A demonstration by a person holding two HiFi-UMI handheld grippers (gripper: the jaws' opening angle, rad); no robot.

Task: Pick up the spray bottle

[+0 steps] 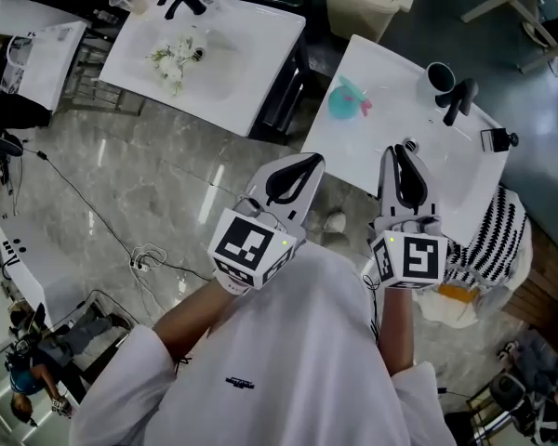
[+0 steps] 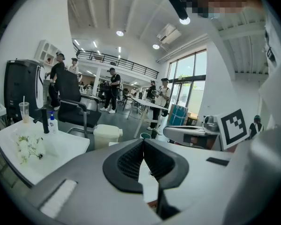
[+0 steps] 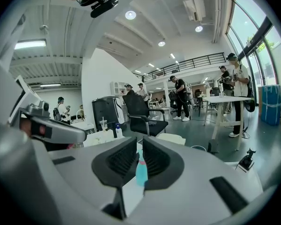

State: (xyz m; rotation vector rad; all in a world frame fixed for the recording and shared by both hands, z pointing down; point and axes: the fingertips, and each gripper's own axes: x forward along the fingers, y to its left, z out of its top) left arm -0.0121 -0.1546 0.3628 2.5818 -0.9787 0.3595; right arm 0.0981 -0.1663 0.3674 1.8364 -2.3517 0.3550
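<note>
Held close to the body, left tool [image 1: 309, 163] and right tool [image 1: 399, 151] are both clenched on nothing. The spray bottle [image 1: 347, 100] rests untouched on the white worktop [image 1: 391, 110], well apart; approach and grasp are judged not yet done

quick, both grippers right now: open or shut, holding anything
Left gripper: jaws closed, holding nothing.
Right gripper: jaws closed, holding nothing; the spray bottle is untouched.

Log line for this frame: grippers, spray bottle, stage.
left gripper: jaws shut, empty | right gripper: jaws shut, empty | teal spray bottle: on white table, untouched | stage: not yet grasped
</note>
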